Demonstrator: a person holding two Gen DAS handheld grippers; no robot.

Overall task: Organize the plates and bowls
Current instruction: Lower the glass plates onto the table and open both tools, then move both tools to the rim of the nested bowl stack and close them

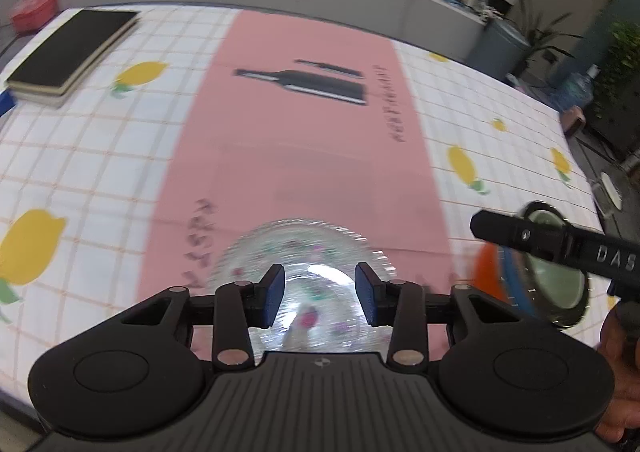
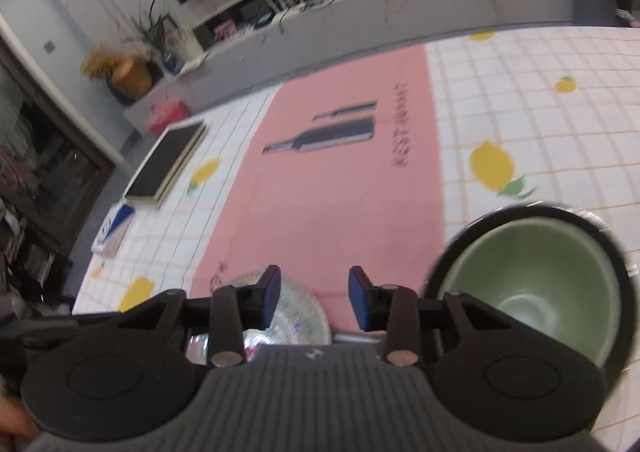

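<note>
Nearest the lens: left gripper (image 1: 320,294), jaws part-open and empty, poised right over the glass plate (image 1: 304,252) without touching it. Right gripper (image 2: 314,298) likewise part-open, nothing between its pads.

Landmark: pink mat (image 1: 304,132) down the middle of the lemon-print cloth (image 1: 80,172).

Glass plate on the mat's near end, round, so no long axis to line up with. Green bowl (image 2: 532,284), nested in a dark bowl (image 2: 616,252), just off the mat's near right corner, beside the right gripper's right finger. Black book (image 1: 72,52) well off the mat's far left.

Likely pairing: left hand nearer the plate, right hand nearer the bowls.
</note>
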